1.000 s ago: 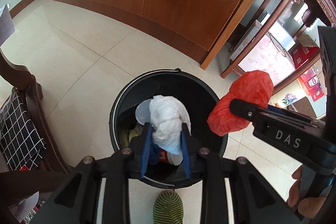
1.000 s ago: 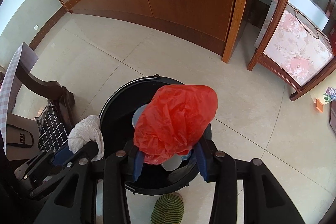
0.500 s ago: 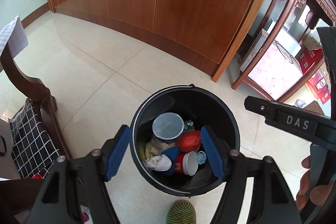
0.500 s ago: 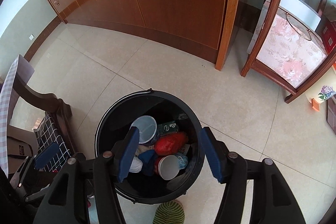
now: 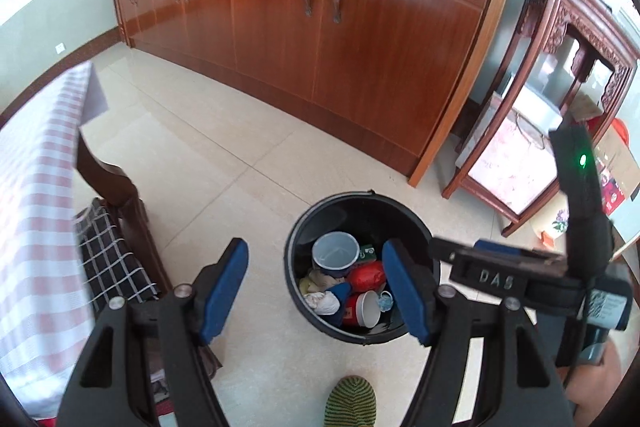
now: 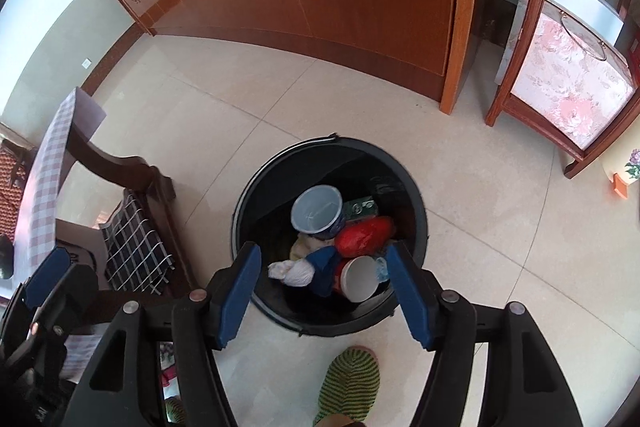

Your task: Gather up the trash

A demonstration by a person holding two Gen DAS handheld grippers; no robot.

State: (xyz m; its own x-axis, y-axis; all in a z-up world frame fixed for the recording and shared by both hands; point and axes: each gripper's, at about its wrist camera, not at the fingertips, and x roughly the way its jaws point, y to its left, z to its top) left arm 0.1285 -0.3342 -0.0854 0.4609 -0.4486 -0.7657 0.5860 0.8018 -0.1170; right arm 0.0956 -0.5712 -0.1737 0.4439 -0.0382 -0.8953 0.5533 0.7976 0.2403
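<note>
Though both tools hang above it, round black plastic trash bin [image 6: 416, 211] stands on tiled floor, holding red plastic bag [image 6: 362, 235] and white crumpled wad [image 6: 298, 273]. Left gripper [image 5: 316, 287] and right gripper [image 6: 324, 295] gape, empty; earlier each clamped trash. "DAS" lettering: left view only.

Black bin [image 6: 416, 211] on floor, red bag [image 6: 362, 235], white wad [image 6: 298, 273] inside.

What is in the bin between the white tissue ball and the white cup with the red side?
In the right wrist view, a crumpled blue piece sits between the white tissue ball and the red-sided cup, inside the black bin.
</note>
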